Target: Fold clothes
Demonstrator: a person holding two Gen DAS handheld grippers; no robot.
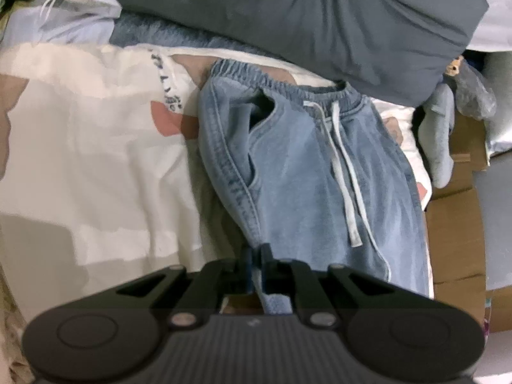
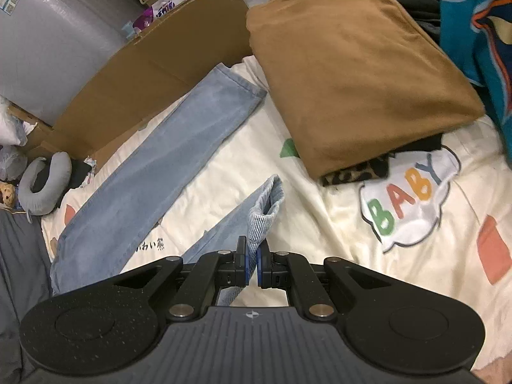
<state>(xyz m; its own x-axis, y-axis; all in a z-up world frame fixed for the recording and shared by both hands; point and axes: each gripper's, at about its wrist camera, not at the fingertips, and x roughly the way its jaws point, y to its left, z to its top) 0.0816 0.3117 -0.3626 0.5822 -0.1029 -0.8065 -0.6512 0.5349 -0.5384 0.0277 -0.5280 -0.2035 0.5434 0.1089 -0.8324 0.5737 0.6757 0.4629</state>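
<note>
While the light blue jeans lie spread on a cream printed bedsheet, both tools are pinched on denim. Seen from the left wrist, the sheet fills the left side; next comes the jeans' elastic waistband with its white drawstring trailing down the front. A dark grey pillow rests above the waistband, and a brown cardboard box stands at the right edge. The left gripper has its jaws together on a fold of the jeans' side seam, blue fabric showing between and below the pads.

From the right wrist view, a grey neck pillow sits far left beside the cardboard. One jeans leg stretches flat across the sheet toward the upper middle. The right gripper is clamped on the hem of the other leg, whose cuff stands lifted off the sheet. Further right, a folded tan garment lies on a pile, near a "BABY" print.
</note>
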